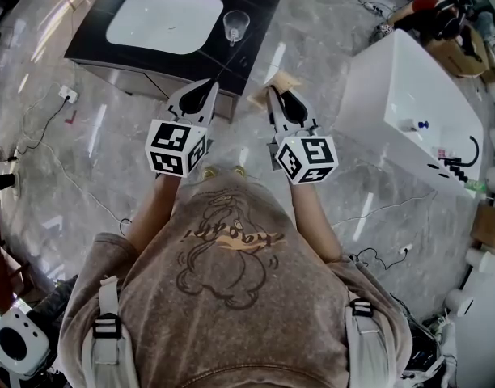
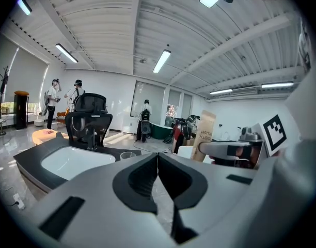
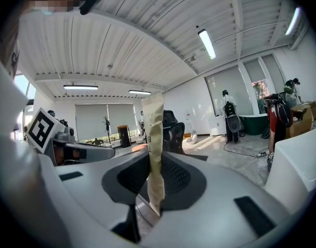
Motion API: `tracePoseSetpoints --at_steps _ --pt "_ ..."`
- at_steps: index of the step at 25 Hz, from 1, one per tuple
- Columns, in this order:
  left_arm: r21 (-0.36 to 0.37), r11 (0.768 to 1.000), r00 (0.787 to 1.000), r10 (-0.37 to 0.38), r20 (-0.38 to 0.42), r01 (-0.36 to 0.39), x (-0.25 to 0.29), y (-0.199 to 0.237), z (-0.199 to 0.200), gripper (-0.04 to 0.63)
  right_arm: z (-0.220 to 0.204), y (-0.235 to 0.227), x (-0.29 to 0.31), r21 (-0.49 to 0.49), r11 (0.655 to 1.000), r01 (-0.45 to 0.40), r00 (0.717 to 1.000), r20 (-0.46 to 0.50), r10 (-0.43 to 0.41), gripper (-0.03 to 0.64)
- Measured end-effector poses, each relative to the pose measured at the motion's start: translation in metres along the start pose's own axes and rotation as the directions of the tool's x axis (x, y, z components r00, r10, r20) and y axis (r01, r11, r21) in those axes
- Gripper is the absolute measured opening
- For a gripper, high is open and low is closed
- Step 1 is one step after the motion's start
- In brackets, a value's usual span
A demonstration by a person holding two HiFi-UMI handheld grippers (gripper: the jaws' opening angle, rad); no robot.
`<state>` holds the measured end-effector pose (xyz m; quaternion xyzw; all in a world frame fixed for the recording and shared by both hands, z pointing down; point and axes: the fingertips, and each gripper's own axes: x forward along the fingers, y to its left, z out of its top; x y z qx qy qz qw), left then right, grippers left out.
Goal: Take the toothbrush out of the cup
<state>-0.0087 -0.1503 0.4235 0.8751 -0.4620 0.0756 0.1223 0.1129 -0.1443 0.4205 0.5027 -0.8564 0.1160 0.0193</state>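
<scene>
Toothbrush packet (image 3: 154, 123) stood upright, pinched in jaws of your right gripper (image 3: 154, 161), jaws of your left gripper (image 2: 158, 157) pressed together, cup (image 1: 236, 25) well apart on counter (image 1: 251, 6).

You stand on a glossy grey marble floor (image 1: 328, 55), with a dark vanity counter (image 1: 255, 6) holding a white basin (image 1: 162, 18) ahead and a white tub (image 1: 393, 87) to your right. Strip lights (image 2: 161, 61) line the ribbed white ceiling (image 2: 106, 25). The far windows (image 3: 93, 120) seem to be covered by blinds.
</scene>
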Motion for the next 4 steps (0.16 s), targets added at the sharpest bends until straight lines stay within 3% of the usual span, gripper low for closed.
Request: tracePoseSetpoints --at_steps 4 --pt "0.003 1.0 1.0 -0.008 0.001 0.008 0.0045 -0.0037 0.0002 0.017 -0.0013 -0.0005 0.0006 -0.005 1.0 -0.009 1.0 -0.004 0.009 0.08"
